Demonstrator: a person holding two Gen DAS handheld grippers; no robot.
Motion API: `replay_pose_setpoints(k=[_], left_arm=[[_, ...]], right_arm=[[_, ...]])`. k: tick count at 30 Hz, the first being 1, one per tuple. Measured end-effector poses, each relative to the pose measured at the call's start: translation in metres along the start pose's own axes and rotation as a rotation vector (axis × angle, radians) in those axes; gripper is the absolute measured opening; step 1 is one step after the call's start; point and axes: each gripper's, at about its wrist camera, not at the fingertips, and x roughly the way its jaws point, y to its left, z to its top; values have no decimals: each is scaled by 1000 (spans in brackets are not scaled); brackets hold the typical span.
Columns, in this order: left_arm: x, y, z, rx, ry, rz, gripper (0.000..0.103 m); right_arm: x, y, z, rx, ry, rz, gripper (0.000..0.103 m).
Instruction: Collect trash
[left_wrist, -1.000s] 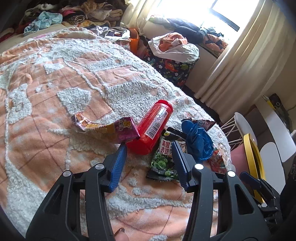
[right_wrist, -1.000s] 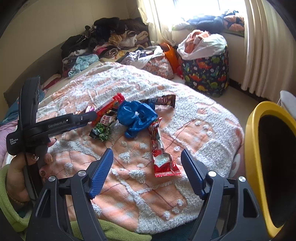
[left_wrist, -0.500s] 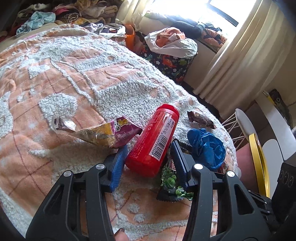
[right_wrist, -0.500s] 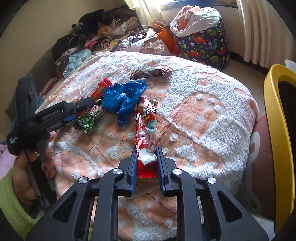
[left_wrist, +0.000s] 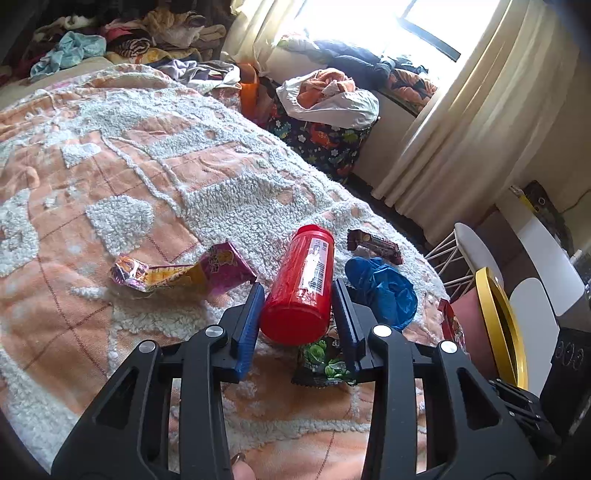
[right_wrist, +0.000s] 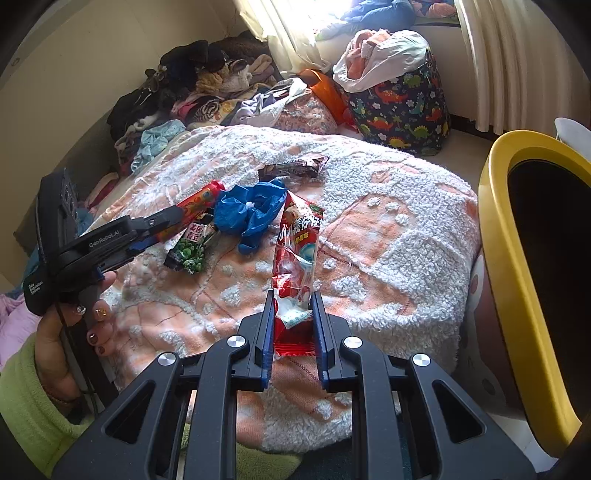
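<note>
Red plastic canister (left_wrist: 301, 291), barcode label up: we list it lying on its side on the tufted orange-and-white bedspread (left_wrist: 155, 155), base end toward us. The left gripper (left_wrist: 299, 314) has just been closing and now brackets the base, blue pads at or very near its flanks; we judge it rigid, smooth, probably near-empty and light, apt to roll or squirt out of a loose pinch, so we would take it squarely across the body, clear of the rim

Red foil snack wrapper (right_wrist: 295, 258): torn bottom end clamped in the right gripper (right_wrist: 293, 321), the rest standing up from the bed. Featherweight, crinkly, slick; hold on the gathered end

Still loose on the bed, all soft and light:
- blue crumpled plastic bag (right_wrist: 251, 214), grab at the bunched middle
- green pea packet (right_wrist: 190, 249), partly under the canister
- brown bar wrapper (right_wrist: 293, 168)
- purple-yellow wrapper (left_wrist: 184, 273)

Yellow-rimmed bin (right_wrist: 524, 288) beside the bed, likely the destination
</note>
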Motion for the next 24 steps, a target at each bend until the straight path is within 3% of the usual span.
replay_pose_setpoints(k=[12,24], left_arm=[[-36,-25,6,55,-105,-14,26],[-51,-50,5,102,-115,-62,25]], right_arm=[[-20,10,4,-31,-39,17,18],[-41,10,10,-36,-82,20,18]])
